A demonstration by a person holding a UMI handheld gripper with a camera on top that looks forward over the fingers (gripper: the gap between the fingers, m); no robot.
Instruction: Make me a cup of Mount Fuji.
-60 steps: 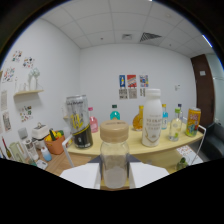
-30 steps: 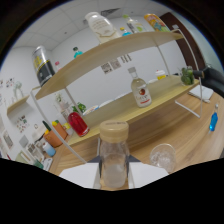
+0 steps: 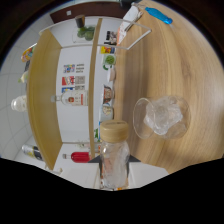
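Gripper view has rolled sideways since a moment ago: my gripper (image 3: 115,172), clamped on the capped bottle (image 3: 114,155), tips it toward the ice-filled glass (image 3: 161,117) just ahead, readying a pour.

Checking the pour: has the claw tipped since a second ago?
Yes. The claw, shut on the bottle, has rolled sideways; the shelf now looks upended, and the ice glass lies alongside.

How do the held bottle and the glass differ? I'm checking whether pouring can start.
The bottle is capped with a tan lid; the glass is open-topped. The bottle is gripped between the fingers; the glass stands apart on the wooden table, just ahead. The bottle is tall and narrow; the glass is squat and wide, holding ice. Both are clear.
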